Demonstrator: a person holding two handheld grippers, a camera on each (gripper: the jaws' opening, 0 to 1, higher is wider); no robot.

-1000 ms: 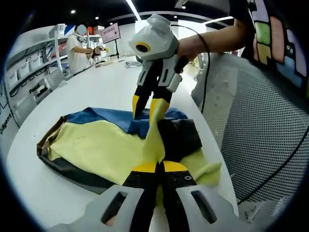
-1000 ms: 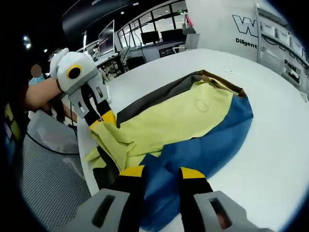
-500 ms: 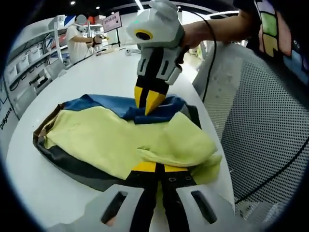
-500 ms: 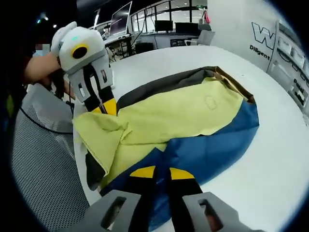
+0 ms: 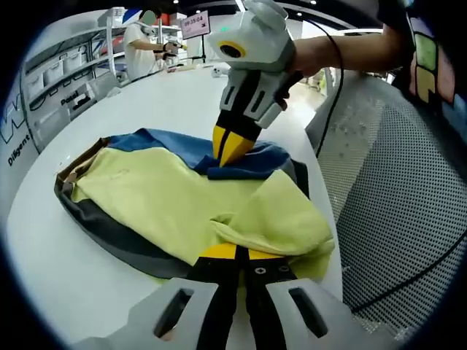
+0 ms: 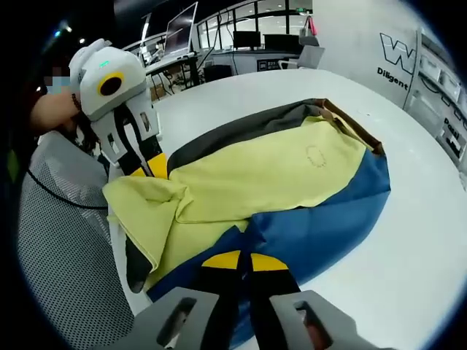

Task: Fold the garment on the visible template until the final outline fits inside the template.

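White-shelled right gripper shows black fingers, yellow tips, a black cable trailing back. White-shelled left gripper matches it. The person's dark top carries bright coloured patches.

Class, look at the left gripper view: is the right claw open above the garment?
No: the right claw has its yellow tips closed together on a fold of the blue part of the garment.
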